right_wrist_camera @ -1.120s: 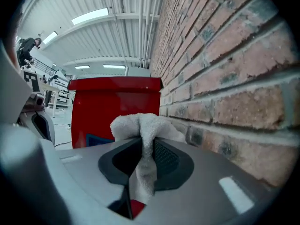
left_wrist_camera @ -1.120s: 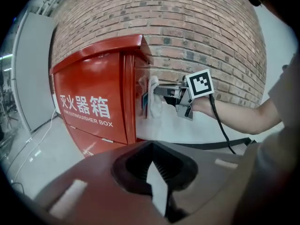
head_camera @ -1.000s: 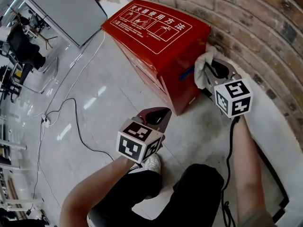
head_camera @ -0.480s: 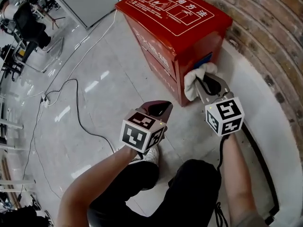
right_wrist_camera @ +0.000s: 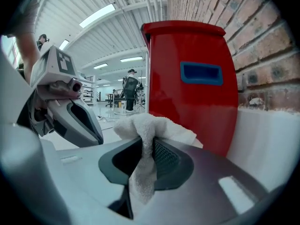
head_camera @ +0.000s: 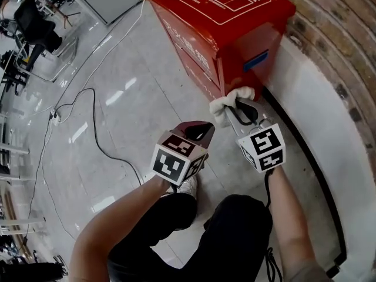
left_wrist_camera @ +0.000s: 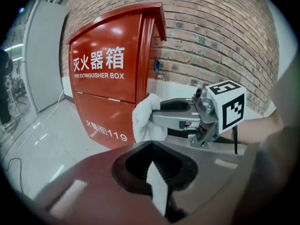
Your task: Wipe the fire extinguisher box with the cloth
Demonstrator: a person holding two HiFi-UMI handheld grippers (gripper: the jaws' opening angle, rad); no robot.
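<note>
Down low at the red fire extinguisher box [head_camera: 226, 7], on the shiny floor [head_camera: 135, 110], hard against the brick wall [head_camera: 346, 46]. Working the bottom corner of its end face, well under the blue handle recess [head_camera: 257, 60]. White cloth [head_camera: 228, 100] pinched firmly in the jaws of the right gripper [head_camera: 239, 110], a good wad bunched out front and a tail hanging back between them. Looks right on the corner edge, though contact can't be sworn to from here.

Best to press that wad flat onto the red panel, never leading with bare jaw tips. Drag in long, overlapping strokes, down to the foot and round onto the front face. Keep the grip tight against any peeling-out as the cloth catches on the sharp edge. Mind the white base of the wall [head_camera: 305, 98] just beyond; no need to waste a stroke there.

Left gripper [head_camera: 198, 135] off the box entirely, held just beside the right one, jaws closed tip to tip on nothing. Nothing for it to steady here, so keep it clear of the stroke path.
</note>
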